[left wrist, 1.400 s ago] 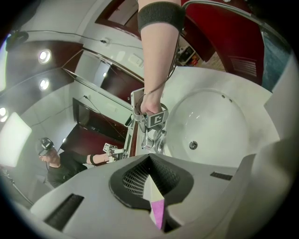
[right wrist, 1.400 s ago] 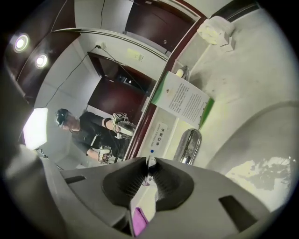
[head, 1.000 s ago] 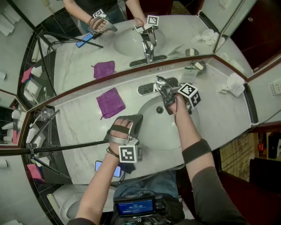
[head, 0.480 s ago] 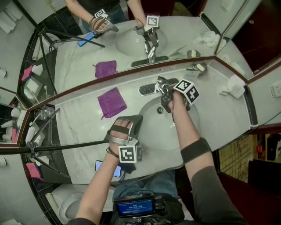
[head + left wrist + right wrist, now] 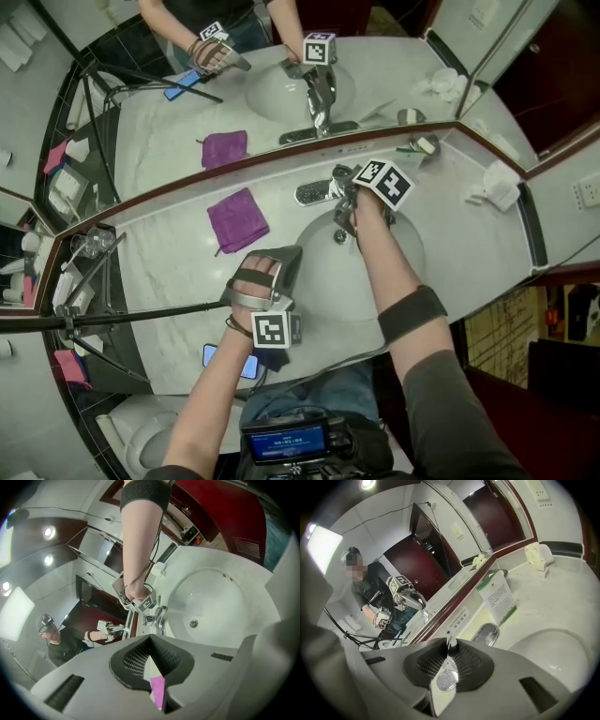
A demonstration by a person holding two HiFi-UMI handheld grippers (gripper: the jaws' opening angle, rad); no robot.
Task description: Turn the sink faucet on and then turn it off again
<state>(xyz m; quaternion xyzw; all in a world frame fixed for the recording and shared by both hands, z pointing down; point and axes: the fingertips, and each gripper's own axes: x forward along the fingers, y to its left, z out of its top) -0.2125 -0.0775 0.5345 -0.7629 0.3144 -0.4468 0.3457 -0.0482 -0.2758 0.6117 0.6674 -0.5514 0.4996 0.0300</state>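
Sink faucet, chrome, at back rim of basin: lever pinched in right gripper, jaws just eased slightly wider; left gripper closed, empty, idle at front rim; lever-turning step apparently in hand, water flow unconfirmed; next move needs firm, slip-free swing.

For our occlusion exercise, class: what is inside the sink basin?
Only the drain shows in the white sink basin; the person's right forearm crosses above it, hiding part of the bowl.
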